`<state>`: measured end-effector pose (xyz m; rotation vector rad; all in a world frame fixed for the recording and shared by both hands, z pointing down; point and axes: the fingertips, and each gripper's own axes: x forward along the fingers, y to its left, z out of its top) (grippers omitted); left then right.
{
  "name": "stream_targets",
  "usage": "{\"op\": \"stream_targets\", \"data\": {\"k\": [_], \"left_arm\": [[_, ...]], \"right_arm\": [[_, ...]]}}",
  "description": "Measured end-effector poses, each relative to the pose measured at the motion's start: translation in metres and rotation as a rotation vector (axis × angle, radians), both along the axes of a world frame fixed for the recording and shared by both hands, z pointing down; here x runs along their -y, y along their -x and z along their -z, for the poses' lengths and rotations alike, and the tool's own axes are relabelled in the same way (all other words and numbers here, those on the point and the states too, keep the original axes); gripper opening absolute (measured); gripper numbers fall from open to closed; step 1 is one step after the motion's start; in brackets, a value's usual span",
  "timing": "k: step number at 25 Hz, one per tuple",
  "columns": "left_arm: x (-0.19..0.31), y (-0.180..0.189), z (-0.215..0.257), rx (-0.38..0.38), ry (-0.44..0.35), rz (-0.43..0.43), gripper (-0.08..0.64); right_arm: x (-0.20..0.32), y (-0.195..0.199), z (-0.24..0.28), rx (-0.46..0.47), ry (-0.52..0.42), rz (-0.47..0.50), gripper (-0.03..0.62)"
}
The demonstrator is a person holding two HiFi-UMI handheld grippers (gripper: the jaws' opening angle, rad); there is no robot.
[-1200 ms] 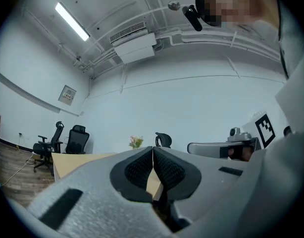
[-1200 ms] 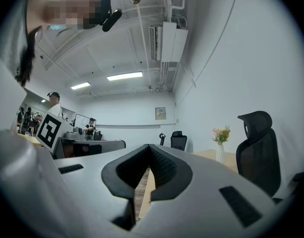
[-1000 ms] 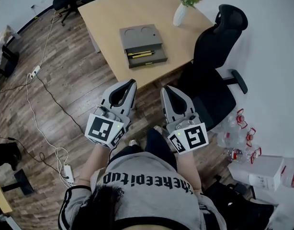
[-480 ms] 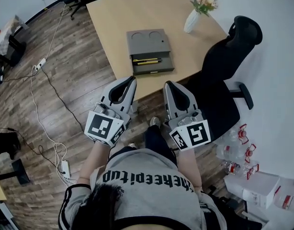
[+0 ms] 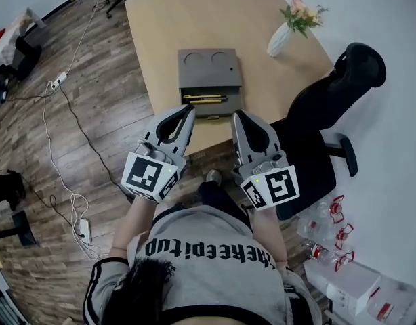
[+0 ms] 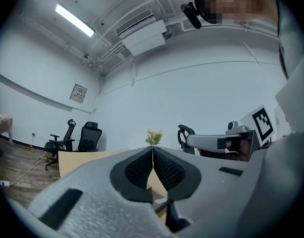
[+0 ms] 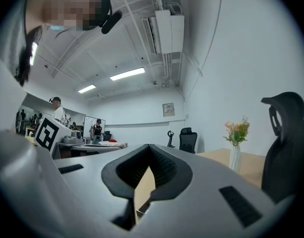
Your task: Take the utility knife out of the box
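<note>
The utility knife, yellow, lies crosswise in the open compartment at the near edge of the box, which sits on the table. The left gripper hovers just short of the box's near left corner, its jaws closed on nothing. The right gripper hovers just short of the near right corner, jaws likewise together and empty. To reach well, one gripper would probably have to open before it is over the compartment, settle its jaws astride the knife's narrow body near the middle, then lift straight up clear of the compartment walls. The other could steady the box. The vase stands well off beyond the box's right side, out of the way.
</note>
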<state>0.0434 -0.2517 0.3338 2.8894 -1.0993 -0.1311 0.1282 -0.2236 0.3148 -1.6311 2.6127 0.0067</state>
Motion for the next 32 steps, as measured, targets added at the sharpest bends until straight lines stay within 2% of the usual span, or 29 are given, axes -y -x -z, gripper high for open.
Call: {"op": "stream_targets", "data": {"k": [10,21,24,32], "left_arm": [[0.041,-0.032,-0.012,0.04,0.024,0.061,0.018],[0.079,-0.063,-0.044,0.144,0.049,0.123,0.018],[0.087,-0.071,-0.056,0.21,0.046,0.109,0.018],[0.096,-0.088,-0.09,0.4,0.057,-0.019,0.018]], "right_arm": [[0.047,-0.032,-0.011,0.005,0.033,0.078,0.006],[0.084,-0.061,-0.034,-0.015,0.087,0.169,0.006],[0.091,-0.065,-0.04,-0.013,0.099,0.197,0.006],[0.101,-0.066,-0.046,0.015,0.125,0.216,0.006]]}}
